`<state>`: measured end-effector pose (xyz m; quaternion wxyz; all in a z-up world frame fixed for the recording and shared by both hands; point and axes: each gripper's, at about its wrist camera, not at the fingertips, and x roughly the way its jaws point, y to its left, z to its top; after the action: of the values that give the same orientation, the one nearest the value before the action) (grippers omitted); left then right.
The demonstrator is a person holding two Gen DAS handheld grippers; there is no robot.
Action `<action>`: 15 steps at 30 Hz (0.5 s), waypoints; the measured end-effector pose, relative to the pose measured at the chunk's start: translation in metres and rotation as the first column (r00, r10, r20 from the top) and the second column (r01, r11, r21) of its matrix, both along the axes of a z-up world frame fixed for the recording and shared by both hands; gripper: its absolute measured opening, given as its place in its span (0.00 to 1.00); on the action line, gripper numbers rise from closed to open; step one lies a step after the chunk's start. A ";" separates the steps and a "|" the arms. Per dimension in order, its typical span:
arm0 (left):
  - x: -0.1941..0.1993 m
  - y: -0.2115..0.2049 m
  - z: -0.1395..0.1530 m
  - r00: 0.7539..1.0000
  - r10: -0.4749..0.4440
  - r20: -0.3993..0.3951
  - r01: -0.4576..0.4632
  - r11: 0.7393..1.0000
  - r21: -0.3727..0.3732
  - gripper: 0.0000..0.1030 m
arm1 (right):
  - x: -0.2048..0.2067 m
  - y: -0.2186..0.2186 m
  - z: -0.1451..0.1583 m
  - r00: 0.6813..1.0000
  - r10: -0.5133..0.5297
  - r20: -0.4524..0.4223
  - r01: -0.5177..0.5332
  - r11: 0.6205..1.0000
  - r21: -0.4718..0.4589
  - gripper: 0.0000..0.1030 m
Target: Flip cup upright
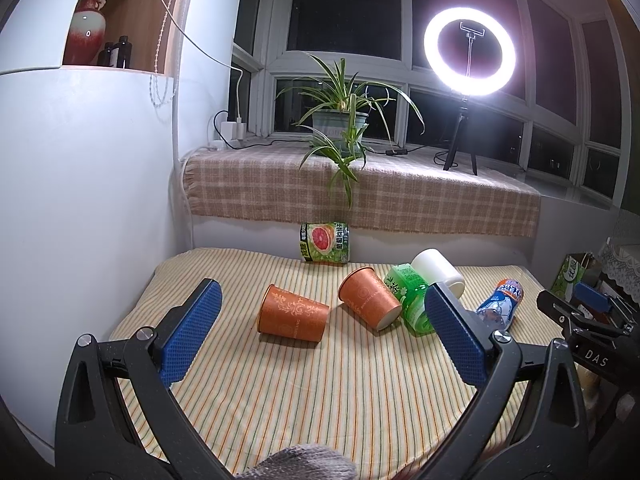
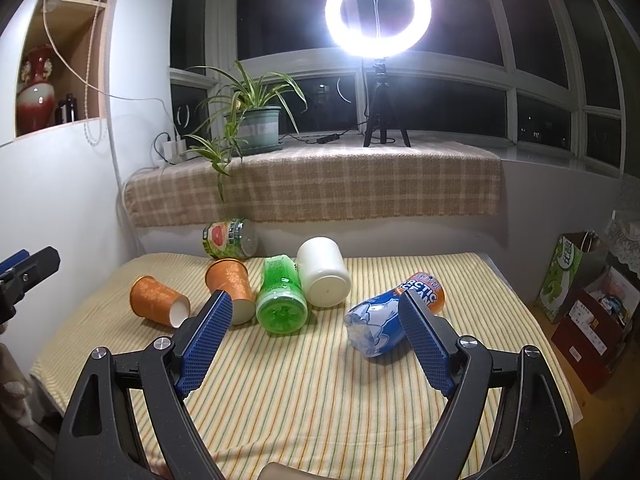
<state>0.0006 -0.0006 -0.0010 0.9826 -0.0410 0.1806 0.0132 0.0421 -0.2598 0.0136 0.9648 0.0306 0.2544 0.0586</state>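
- While both grippers hang above the near edge of the striped table (image 1: pixel 320 400), the left gripper (image 1: pixel 320 320) is spread wide and grips nothing; the right gripper (image 2: pixel 316 326) is likewise released and bare.
- Toward the table's left side, a patterned orange cup (image 1: pixel 293 317) lies on its side, mouth turned to the right as the right wrist view shows it.
- Just beside it, nearer the middle, a second orange cup (image 1: pixel 370 298) lies tipped over, its white inside facing the near edge.
- Touching that cup's right side, a green bottle (image 2: pixel 281 294) lies with its base toward the near edge.
- A white cup (image 2: pixel 325 277) lies right of the green bottle, close against it.
- A blue Arctic Ocean bottle (image 2: pixel 390 314) lies toward the right edge, apart from the white cup.
- A grapefruit can (image 1: pixel 324 242) lies at the far edge, below the plaid-covered sill (image 1: pixel 360 192).
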 end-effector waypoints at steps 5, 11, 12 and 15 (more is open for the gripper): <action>-0.001 -0.003 -0.001 1.000 0.000 -0.004 0.000 1.000 0.001 1.00 | 0.002 0.000 -0.003 1.000 0.002 -0.013 -0.002 1.000 0.003 0.83; -0.002 -0.002 -0.002 1.000 0.000 -0.006 0.000 1.000 0.000 1.00 | 0.003 -0.001 -0.004 1.000 0.000 -0.019 0.000 1.000 0.012 0.83; -0.002 -0.002 -0.002 1.000 0.000 -0.007 0.000 1.000 0.000 1.00 | 0.003 -0.001 -0.003 1.000 0.000 -0.020 0.001 1.000 0.011 0.83; -0.002 -0.002 -0.002 1.000 0.000 -0.007 0.000 1.000 0.000 1.00 | 0.003 -0.002 -0.004 1.000 0.002 -0.020 -0.002 1.000 0.010 0.83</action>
<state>-0.0015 -0.0030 -0.0026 0.9820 -0.0408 0.1839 0.0135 0.0451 -0.2614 0.0100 0.9620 0.0355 0.2638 0.0603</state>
